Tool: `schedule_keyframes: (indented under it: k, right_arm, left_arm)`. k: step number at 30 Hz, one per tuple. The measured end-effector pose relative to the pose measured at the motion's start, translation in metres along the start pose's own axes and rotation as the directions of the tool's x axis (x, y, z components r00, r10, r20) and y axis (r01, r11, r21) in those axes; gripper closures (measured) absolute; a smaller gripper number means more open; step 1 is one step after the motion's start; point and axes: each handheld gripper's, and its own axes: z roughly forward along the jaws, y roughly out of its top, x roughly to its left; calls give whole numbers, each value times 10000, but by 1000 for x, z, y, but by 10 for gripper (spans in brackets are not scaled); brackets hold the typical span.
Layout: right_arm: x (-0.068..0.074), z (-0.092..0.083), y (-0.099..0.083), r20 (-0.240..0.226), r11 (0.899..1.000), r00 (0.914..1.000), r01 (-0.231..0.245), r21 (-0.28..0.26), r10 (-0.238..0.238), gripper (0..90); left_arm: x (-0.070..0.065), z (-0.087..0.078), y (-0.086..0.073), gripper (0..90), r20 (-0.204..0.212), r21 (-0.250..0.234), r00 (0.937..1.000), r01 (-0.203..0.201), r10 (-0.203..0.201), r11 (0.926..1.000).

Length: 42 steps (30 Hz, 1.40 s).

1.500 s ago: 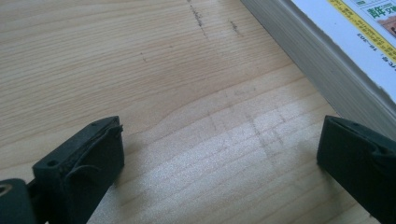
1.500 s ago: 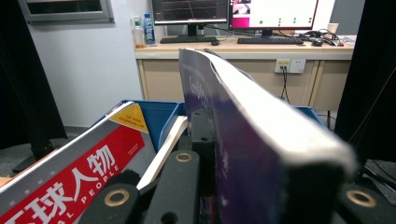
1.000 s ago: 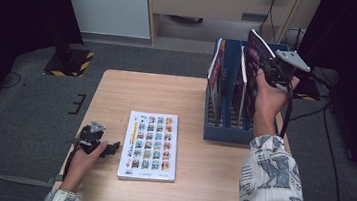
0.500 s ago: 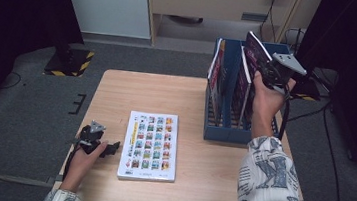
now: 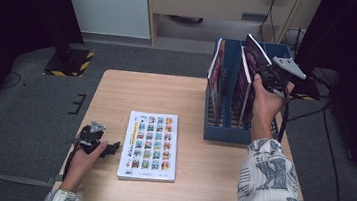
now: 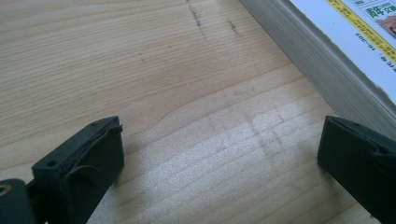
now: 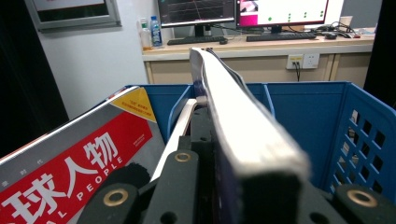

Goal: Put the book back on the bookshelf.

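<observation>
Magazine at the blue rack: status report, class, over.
Right tool shut on magazine, tilted above blue rack. Left tool open over bare table. Nothing in the way.

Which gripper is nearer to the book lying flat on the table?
Left. The left gripper rests open on the table just beside the flat book, apart from it. The right gripper is farther off, above the blue rack, shut on a magazine.

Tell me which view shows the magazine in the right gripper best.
The high view: the purple magazine tilts above the blue rack, clamped by the right gripper. The right gripper view shows its page edge close up and blurred.
</observation>
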Motion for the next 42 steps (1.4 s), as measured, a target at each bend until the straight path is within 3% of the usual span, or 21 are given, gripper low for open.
schedule_keyframes:
  k: [16, 32, 42]
  right_arm:
    - [-9, -6, -1, -520, 9998, 9986, -146, -167, 137, 834]
    - [-19, -6, -6, -487, 9991, 9981, -385, -151, 377, 835]
    - [-13, 6, -14, -381, 9991, 9988, -330, -249, 320, 835]
  left_arm:
    - [0, 0, 0, 0, 0, 33, 10000, -28, 28, 10000]
    - [-1, 2, 3, 0, 35, 50, 9999, -119, 119, 9999]
    - [-1, 3, 3, 0, 38, 55, 9999, -116, 116, 9999]
